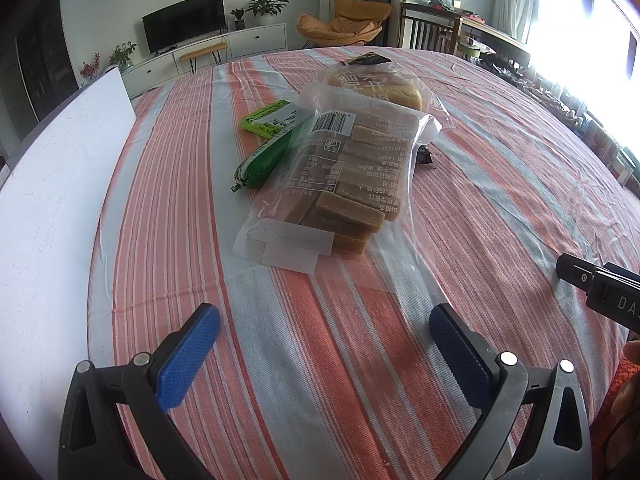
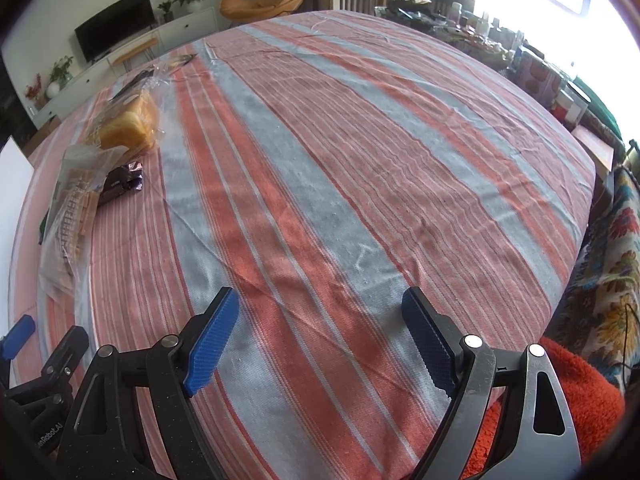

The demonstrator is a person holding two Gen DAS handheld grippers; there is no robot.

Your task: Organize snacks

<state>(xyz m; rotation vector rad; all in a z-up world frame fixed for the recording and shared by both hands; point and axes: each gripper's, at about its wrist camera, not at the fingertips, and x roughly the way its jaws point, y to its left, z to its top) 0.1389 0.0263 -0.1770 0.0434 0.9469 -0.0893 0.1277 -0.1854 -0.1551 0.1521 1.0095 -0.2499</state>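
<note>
A clear bag of brown cake slices lies in the middle of the striped tablecloth, ahead of my left gripper, which is open and empty. Behind it sits a bag of yellow bread. A green sausage-shaped snack and a green packet lie to its left; a small dark wrapper lies to its right. My right gripper is open over bare cloth, with the cake bag, bread and dark wrapper far to its left.
A white board stands along the table's left side. A second dark packet lies at the far edge. The right gripper's body shows at the left wrist view's right edge. An orange towel and floral fabric border the table.
</note>
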